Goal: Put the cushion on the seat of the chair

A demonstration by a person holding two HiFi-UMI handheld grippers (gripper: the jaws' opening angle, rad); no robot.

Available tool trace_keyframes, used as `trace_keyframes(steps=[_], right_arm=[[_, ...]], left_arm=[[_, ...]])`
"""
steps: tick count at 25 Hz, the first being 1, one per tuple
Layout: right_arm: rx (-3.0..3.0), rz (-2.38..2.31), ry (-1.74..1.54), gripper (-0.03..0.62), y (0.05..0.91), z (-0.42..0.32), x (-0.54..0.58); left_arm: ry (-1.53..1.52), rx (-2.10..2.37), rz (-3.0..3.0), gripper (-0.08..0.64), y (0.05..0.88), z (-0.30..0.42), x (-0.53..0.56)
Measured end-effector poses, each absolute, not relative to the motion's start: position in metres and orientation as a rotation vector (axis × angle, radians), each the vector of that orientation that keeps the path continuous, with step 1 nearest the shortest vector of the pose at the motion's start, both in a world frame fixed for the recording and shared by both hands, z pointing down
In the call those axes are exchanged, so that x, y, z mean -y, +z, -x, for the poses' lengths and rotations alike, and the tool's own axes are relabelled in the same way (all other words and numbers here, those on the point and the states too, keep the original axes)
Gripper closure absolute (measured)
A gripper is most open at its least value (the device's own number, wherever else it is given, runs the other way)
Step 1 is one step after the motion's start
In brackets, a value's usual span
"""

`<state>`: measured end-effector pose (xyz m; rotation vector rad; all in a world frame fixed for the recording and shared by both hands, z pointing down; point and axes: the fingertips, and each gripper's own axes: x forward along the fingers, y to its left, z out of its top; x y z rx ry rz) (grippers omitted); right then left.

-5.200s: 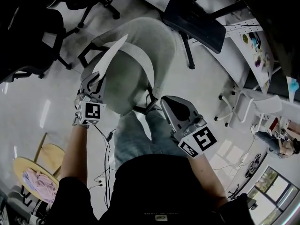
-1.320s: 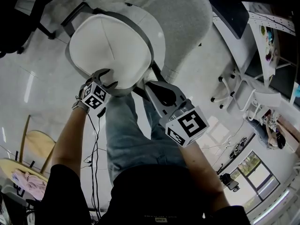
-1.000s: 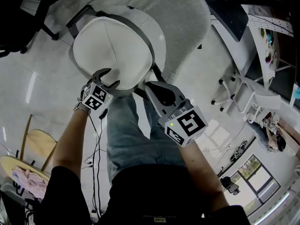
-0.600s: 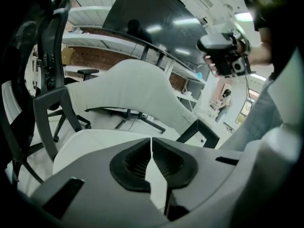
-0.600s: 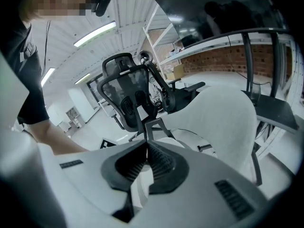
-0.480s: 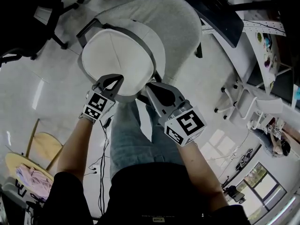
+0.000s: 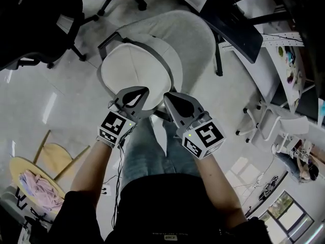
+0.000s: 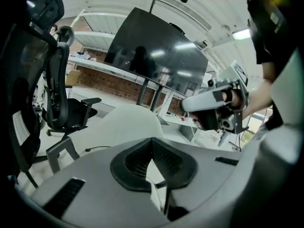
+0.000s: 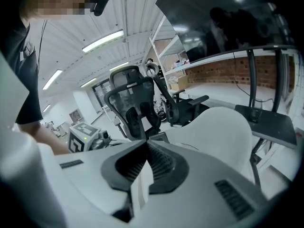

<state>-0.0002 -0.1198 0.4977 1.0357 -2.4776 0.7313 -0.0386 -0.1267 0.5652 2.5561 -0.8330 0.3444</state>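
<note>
Head view. Pale glossy floor [image 7: 61, 85], office clutter round the edges. A grey chair [image 7: 190, 37] stands in the middle, and the white cushion [image 7: 136, 67] lies flat on its seat, filling it, the backrest rising behind. A black office chair [image 7: 30, 19] sits at upper left and a round wooden stool [image 7: 48, 161] with pink cloth [image 7: 35, 192] beside it at lower left. The left claw [image 7: 142, 90] and right claw [image 7: 167, 95] are held side by side, near each other, at the cushion's near edge. Their tips overlap that edge in the picture; contact cannot be told from here. The person's jeans [image 7: 147, 154] show below.

Left gripper view. Left claw [image 8: 152, 139] closed, the ribbed pads meeting at the tip with nothing between them. Beyond it is the grey chair's back [image 8: 126, 122], with the black office chair [image 8: 64, 103] at left. A big dark screen [image 8: 156, 56] hangs above. The right claw's body [image 8: 213, 106] shows at right, held in a hand.

Right gripper view. Right claw [image 9: 146, 142] closed as well, jaws together and empty. The grey chair's back [image 9: 223, 127] is at right and a black mesh chair [image 9: 130, 101] stands behind. The left claw's marker cube [image 9: 81, 136] shows at left.
</note>
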Motion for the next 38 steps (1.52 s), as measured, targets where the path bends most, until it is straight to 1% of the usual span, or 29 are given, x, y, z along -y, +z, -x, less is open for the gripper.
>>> trace_keyframes(steps=[16,24,38], right_arm=[[2.698,-0.996,0.556,0.583,0.407,0.008,0.121],[2.811,-0.890,0.496,0.583,0.365,0.030,0.113],[3.019,-0.582,0.356,0.583,0.279,0.087,0.115]], left_arm=[[0.224,1.222,-2.567,0.548,0.426,0.063,0.113],[0.221,1.446,-2.554,0.548,0.369,0.086,0.103],[0.149,1.840,-2.401,0.548,0.298,0.146,0.076]])
